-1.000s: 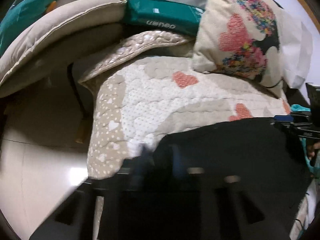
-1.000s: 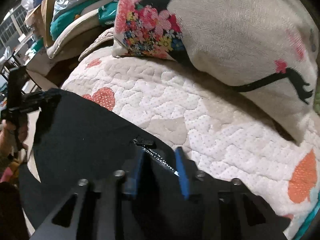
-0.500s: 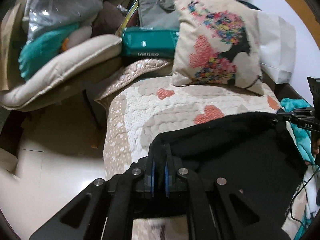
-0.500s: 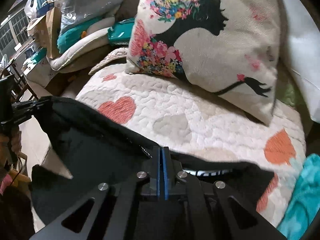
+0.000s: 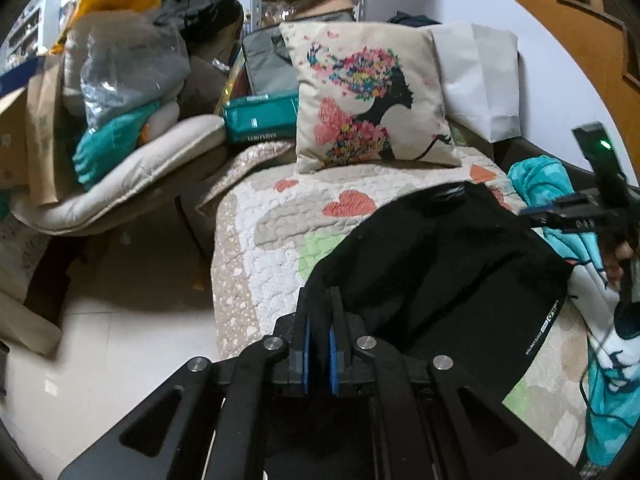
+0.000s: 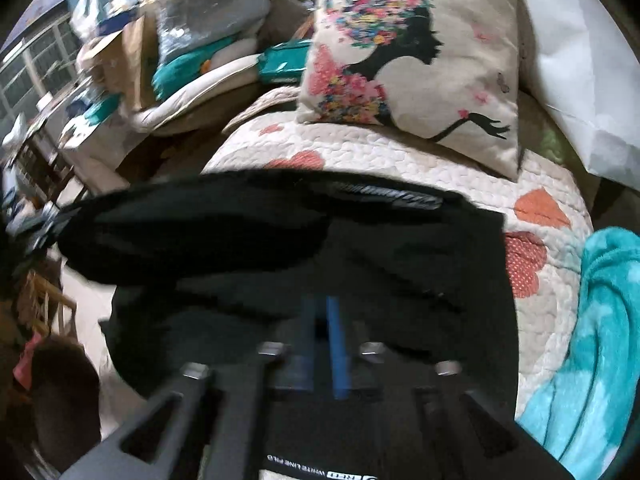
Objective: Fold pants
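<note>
The left tool (image 5: 319, 312) sits at the bottom centre of the left wrist view, its blue-padded jaws drawn nearly together and pinching a black edge of the pants (image 5: 440, 264). From there the black fabric fans toward the upper right of that frame, where the right tool (image 5: 576, 212) shows at the right edge next to part of a hand (image 5: 622, 254). In its own view the right tool (image 6: 322, 320) is blurred; its jaws have just been opening and stand a narrow way apart above the black cloth, and whether the pads still press on any fabric cannot be told.

The pants lie spread on the bed, their long axis running roughly side to side across the right wrist view, with a folded top edge and a grey waistband strip (image 6: 388, 196) toward the pillow side. White lettering runs along one hem (image 5: 540, 330); only part of it reads, something like "WHITE LINE", and the same print appears upside down at the bottom of the right wrist view.

Under the pants is a cream quilt (image 5: 256, 216) with coral hearts. A cushion (image 5: 372, 96) printed with a flower-haired silhouette leans at the head, a white pillow (image 5: 480, 80) just beside it. A teal blanket (image 6: 600, 340) bunches at the right edge. At the upper left a beige cushioned chair (image 5: 132, 176) is piled with bags and a teal package (image 5: 260, 124) whose label is not legible. Pale glossy floor (image 5: 100, 356) fills the lower left.
</note>
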Action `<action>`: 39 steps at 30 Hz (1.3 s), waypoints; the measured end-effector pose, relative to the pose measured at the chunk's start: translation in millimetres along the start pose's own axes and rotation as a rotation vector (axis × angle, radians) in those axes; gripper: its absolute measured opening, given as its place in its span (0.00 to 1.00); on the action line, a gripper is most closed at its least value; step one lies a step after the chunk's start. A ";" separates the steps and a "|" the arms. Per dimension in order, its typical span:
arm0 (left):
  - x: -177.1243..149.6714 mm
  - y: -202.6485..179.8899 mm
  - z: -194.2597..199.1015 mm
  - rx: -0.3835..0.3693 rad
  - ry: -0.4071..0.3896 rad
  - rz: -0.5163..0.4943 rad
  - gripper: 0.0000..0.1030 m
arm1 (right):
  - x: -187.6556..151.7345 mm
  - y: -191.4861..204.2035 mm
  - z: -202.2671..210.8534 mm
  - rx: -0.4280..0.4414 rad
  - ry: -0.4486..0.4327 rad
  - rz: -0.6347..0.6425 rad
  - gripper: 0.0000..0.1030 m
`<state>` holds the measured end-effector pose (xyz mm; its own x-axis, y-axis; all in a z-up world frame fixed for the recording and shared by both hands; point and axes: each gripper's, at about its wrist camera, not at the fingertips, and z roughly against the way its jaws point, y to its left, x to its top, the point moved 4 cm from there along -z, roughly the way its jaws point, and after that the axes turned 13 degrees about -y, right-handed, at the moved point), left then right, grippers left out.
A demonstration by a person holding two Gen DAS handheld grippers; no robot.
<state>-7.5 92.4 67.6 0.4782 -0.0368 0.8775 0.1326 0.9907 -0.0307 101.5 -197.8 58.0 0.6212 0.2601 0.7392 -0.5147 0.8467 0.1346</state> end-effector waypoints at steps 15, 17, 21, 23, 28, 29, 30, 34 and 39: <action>-17.3 -14.2 12.1 0.011 -0.062 -0.094 0.06 | 55.0 -74.3 -142.8 -0.225 0.137 -0.575 0.74; -18.6 -14.3 12.4 0.006 -0.062 -0.098 0.06 | 49.2 -85.0 -162.7 -0.317 0.177 -0.645 0.64; -18.6 -19.7 13.5 0.007 -0.066 -0.135 0.06 | 44.8 -88.6 -167.5 -0.404 0.177 -0.640 0.10; -17.2 -21.3 14.6 0.013 -0.071 -0.151 0.06 | 46.3 -87.9 -153.8 -0.377 0.141 -0.635 0.06; -11.2 -21.7 28.5 0.037 -0.082 -0.143 0.06 | 46.9 -87.1 -99.0 -0.321 0.055 -0.637 0.05; -11.3 -22.1 31.4 0.042 -0.081 -0.145 0.06 | 44.9 -86.3 -83.0 -0.312 0.038 -0.629 0.05; -12.3 -24.4 37.1 0.049 -0.075 -0.153 0.06 | 41.6 -88.0 -71.9 -0.307 0.028 -0.625 0.05; -25.9 -39.3 52.6 0.055 -0.020 -0.203 0.06 | 14.2 -89.7 -24.9 -0.275 0.009 -0.644 0.04; -64.6 -70.8 65.0 0.088 0.092 -0.341 0.10 | -51.2 -85.7 18.1 -0.272 0.040 -0.665 0.05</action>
<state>-104.1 33.2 44.2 0.4962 -0.3746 0.7832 0.2247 0.9268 0.3009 103.2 -292.1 20.5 0.7761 -0.3380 0.5324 0.1423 0.9163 0.3744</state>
